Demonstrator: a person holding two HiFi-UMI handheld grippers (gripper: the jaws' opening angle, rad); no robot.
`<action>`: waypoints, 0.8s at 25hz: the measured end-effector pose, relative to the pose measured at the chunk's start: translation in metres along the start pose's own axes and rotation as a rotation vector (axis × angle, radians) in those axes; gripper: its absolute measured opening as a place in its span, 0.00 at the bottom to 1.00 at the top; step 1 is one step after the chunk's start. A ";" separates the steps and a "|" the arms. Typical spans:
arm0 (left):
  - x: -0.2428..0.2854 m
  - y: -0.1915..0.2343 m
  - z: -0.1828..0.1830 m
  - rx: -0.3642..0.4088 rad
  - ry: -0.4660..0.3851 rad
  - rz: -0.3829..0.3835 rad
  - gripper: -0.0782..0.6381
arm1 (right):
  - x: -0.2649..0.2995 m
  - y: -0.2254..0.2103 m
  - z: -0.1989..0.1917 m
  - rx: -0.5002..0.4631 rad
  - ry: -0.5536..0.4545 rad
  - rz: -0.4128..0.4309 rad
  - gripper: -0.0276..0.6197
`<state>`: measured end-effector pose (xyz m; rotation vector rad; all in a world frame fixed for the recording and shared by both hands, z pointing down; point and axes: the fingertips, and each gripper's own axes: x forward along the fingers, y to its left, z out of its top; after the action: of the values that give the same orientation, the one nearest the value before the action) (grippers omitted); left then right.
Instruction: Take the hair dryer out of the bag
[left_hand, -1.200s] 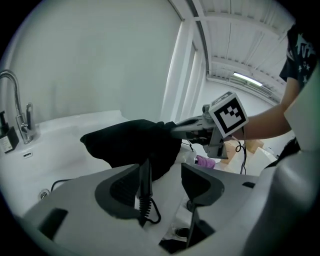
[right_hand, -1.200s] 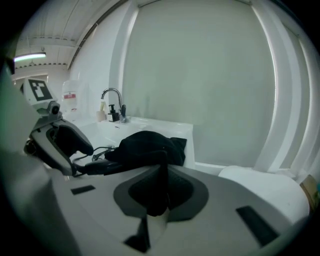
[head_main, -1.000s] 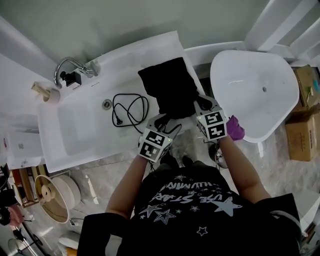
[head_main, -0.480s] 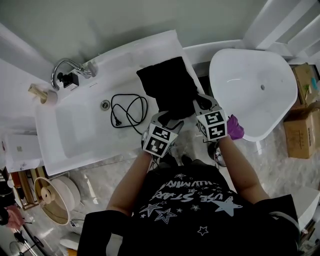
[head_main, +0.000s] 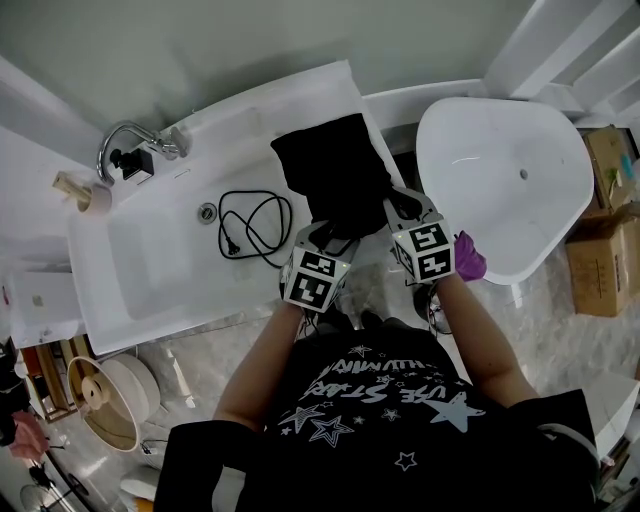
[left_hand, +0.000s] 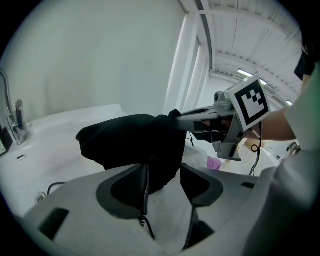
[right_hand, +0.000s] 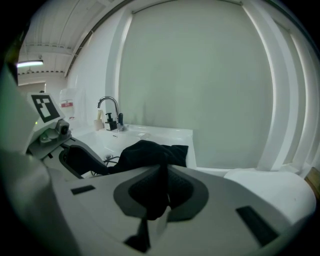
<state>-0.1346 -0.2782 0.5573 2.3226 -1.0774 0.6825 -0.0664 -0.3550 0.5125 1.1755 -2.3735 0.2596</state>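
Speaker one: Bag (head_main: 335, 175), black and soft, lies across the sink's (head_main: 150, 265) right rim, at upper centre of the head view. Where do we find the hair dryer?

Speaker two: We cannot see it. We judge it sits inside that bag, with its black cable (head_main: 258, 215) coiled in the basin to the left.

Speaker one: And our grippers?

Speaker two: Our right gripper (right_hand: 161, 187) is clenched on a fold of bag fabric. Our left gripper (left_hand: 161, 172) is released. Its jaws have just been closing, with the bag's near end between them but not pressed.

Speaker one: What could go wrong?

Speaker two: We could pinch only cloth and drag the whole bag off the rim. The cable could also snag as the dryer comes out.
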 end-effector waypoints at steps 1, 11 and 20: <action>0.001 0.001 0.000 -0.002 0.004 0.002 0.47 | 0.001 0.000 0.001 0.000 -0.003 0.003 0.09; 0.017 0.018 0.002 -0.010 0.004 0.032 0.55 | 0.007 -0.002 0.002 0.005 -0.004 0.014 0.09; 0.031 0.031 0.011 -0.013 0.025 0.067 0.58 | 0.005 -0.002 0.002 0.004 -0.006 0.024 0.09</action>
<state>-0.1391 -0.3199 0.5746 2.2704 -1.1494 0.7253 -0.0681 -0.3611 0.5131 1.1517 -2.3943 0.2690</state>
